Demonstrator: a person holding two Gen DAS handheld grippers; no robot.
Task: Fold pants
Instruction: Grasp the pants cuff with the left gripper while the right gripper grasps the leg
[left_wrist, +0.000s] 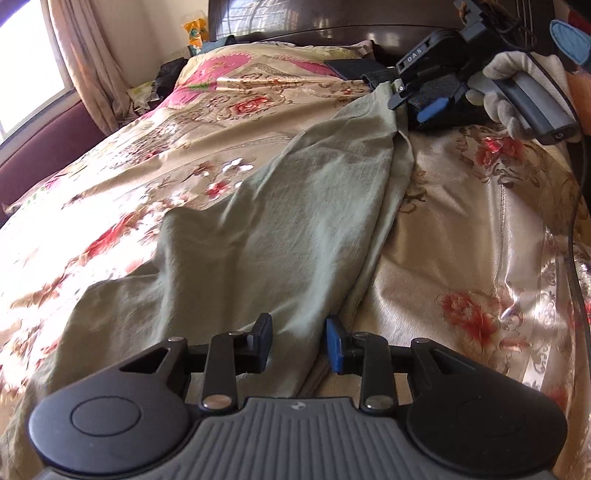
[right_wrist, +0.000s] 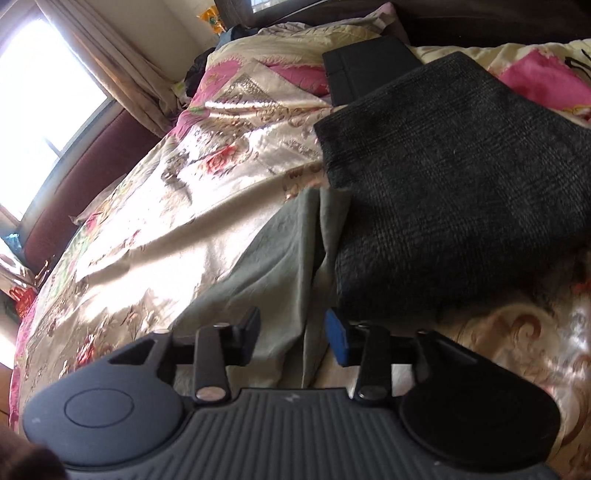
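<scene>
Olive-green pants (left_wrist: 295, 221) lie stretched along the floral bedspread (left_wrist: 480, 229), wrinkled and partly doubled over. My left gripper (left_wrist: 299, 339) sits low over their near end. Its jaws stand apart, with a fold of the cloth running between them and the pads not pressing on it. At the far end a gloved hand (left_wrist: 506, 85) holds my right gripper (left_wrist: 412, 101) at the pants' tip. In the right wrist view, the right gripper (right_wrist: 291, 332) is open over the pants (right_wrist: 280, 258), with cloth lying loose between the fingers.
A folded dark grey garment (right_wrist: 461, 184) lies right beside the pants' far end, and a black folded item (right_wrist: 365, 66) lies behind it. The dark headboard (left_wrist: 332, 18) closes the far side. A window and curtain (left_wrist: 85, 55) are on the left. A black cable (left_wrist: 576, 221) hangs at the right.
</scene>
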